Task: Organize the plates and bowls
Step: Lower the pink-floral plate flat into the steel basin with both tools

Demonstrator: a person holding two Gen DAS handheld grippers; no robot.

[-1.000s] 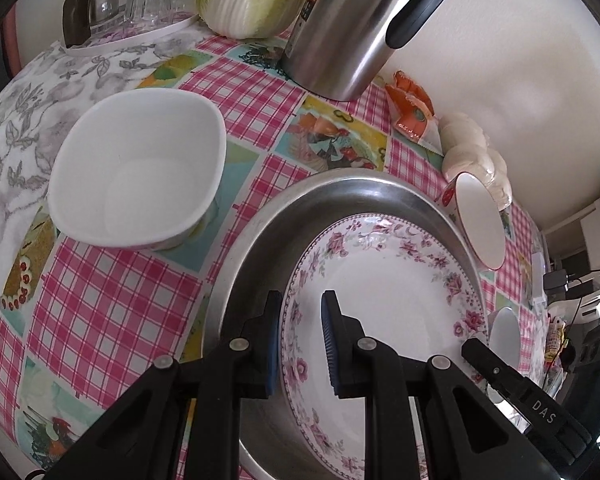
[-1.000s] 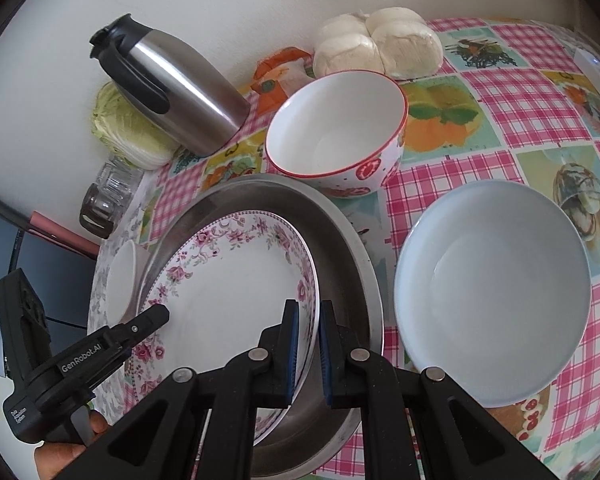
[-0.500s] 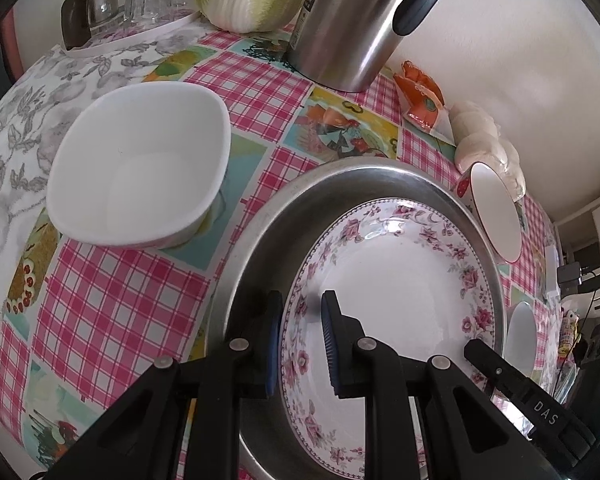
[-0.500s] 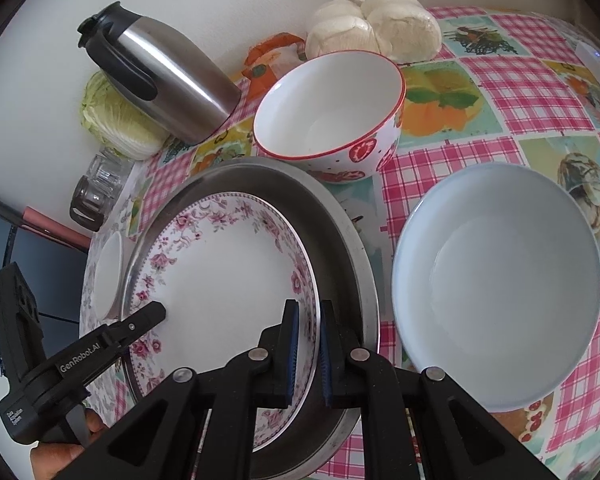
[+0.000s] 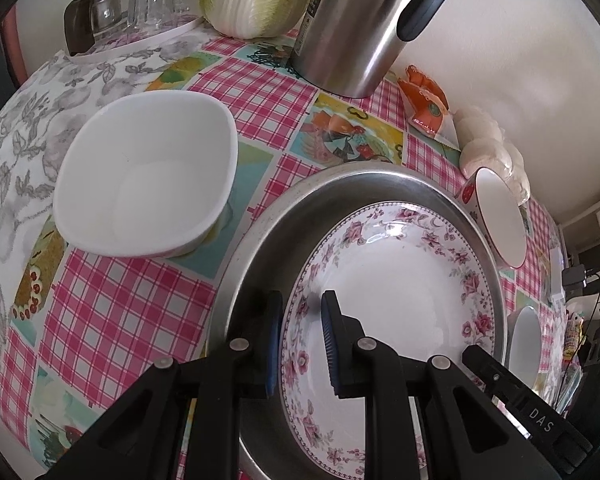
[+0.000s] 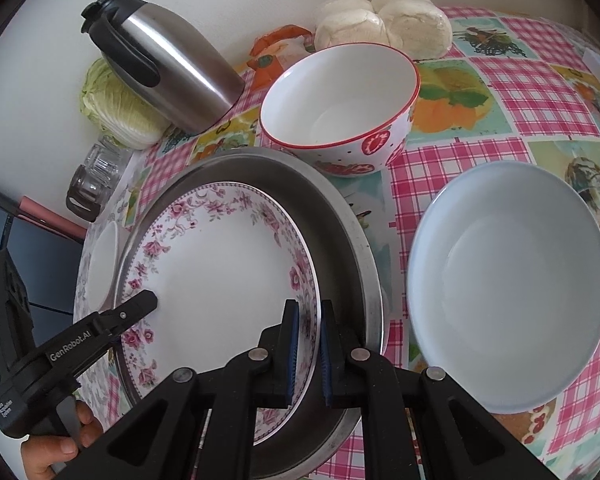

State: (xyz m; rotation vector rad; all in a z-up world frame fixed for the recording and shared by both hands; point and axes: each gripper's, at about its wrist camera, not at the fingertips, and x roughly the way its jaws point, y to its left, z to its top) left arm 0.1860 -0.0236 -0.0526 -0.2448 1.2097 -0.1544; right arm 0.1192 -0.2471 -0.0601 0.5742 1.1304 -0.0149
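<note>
Floral plate sat inside the steel pan on the checked table. Both grippers pinched its rim: the left gripper on one side, the right gripper on the opposite edge, jaws nearly together.

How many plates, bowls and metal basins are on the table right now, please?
Plates: 1, floral plate
Bowls: 3, square white bowl, red-rimmed bowl, pale blue bowl
Metal basins: 1, steel basin
Total: 5
</note>
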